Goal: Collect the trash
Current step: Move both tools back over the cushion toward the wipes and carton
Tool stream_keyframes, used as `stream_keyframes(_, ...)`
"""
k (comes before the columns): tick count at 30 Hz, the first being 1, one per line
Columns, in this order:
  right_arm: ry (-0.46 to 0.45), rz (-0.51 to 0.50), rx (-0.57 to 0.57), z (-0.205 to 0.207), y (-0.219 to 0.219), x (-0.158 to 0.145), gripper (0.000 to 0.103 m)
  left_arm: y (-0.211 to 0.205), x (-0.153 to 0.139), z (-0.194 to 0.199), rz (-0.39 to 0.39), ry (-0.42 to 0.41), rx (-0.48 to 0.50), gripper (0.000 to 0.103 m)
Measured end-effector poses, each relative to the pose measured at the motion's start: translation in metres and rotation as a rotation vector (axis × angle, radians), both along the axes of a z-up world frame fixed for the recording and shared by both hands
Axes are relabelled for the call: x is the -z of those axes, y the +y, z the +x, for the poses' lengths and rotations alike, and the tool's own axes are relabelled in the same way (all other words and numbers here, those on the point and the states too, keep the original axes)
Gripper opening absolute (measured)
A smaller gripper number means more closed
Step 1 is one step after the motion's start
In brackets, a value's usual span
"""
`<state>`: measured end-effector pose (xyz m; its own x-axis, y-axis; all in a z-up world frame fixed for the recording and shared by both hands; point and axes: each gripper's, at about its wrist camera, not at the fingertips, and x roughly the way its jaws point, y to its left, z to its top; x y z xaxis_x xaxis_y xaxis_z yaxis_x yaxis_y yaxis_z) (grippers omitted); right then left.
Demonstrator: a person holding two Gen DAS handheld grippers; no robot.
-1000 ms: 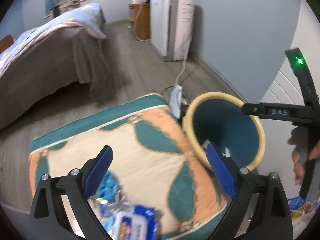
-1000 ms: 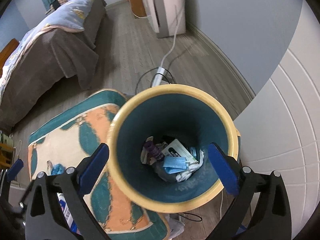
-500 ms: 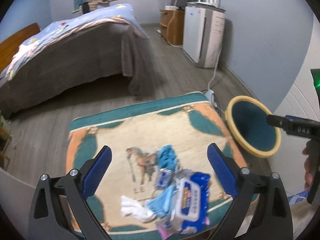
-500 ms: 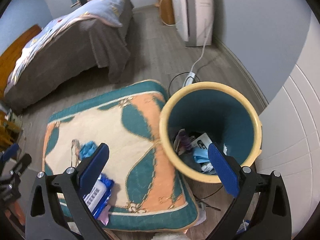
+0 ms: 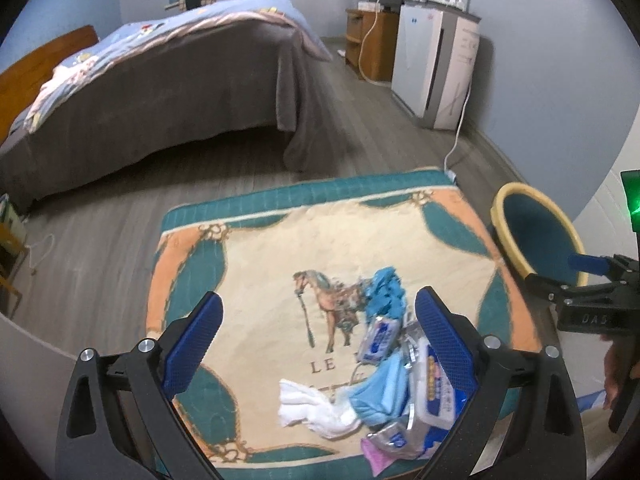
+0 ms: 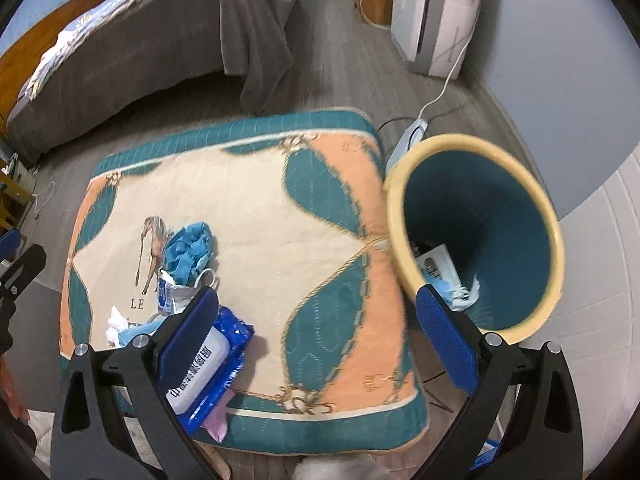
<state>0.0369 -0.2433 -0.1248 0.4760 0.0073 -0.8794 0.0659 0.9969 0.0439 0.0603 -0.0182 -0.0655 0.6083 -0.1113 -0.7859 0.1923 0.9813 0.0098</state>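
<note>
I hold my left gripper [image 5: 316,340] above the near part of a square cushion [image 5: 260,264] printed with a horse, its blue fingers spread wide and gripping nothing. Beneath and between them lies the trash pile at the cushion's near right corner: a crumpled blue glove [image 5: 386,294] farthest from me, a small blue-and-white sachet [image 5: 378,338] just beside it, a white tissue [image 5: 316,410] on the near left, a light blue face mask [image 5: 384,394] touching the tissue, and a blue wet-wipe pack [image 5: 434,388] lying partly behind my right finger. A pink scrap [image 5: 374,452] pokes out at the cushion's near edge.

My right gripper [image 6: 320,340] hangs over the cushion's near right side, also spread wide and empty. Its left finger overlaps the wet-wipe pack in that view, its right finger overlaps the rim of the waste bin [image 6: 404,216]. The bin, yellow-rimmed and teal inside, stands on the floor touching the cushion's right edge and already holds paper and a mask at its bottom.

Farther off are a bed [image 5: 160,80] with a grey cover on the left and a white appliance [image 5: 436,68] against the right wall, its cable running to a power strip [image 6: 408,140] behind the bin.
</note>
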Motion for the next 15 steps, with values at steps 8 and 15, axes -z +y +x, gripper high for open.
stream_keyframes(8,0.081,0.01,-0.07,0.017,0.029,0.035,0.097,0.014,0.015,0.009,0.042,0.046,-0.035,0.096)
stream_keyframes(15,0.148,-0.07,-0.171,0.021,0.053,0.064,0.096,0.012,0.028,0.019,0.065,0.075,-0.044,0.096)
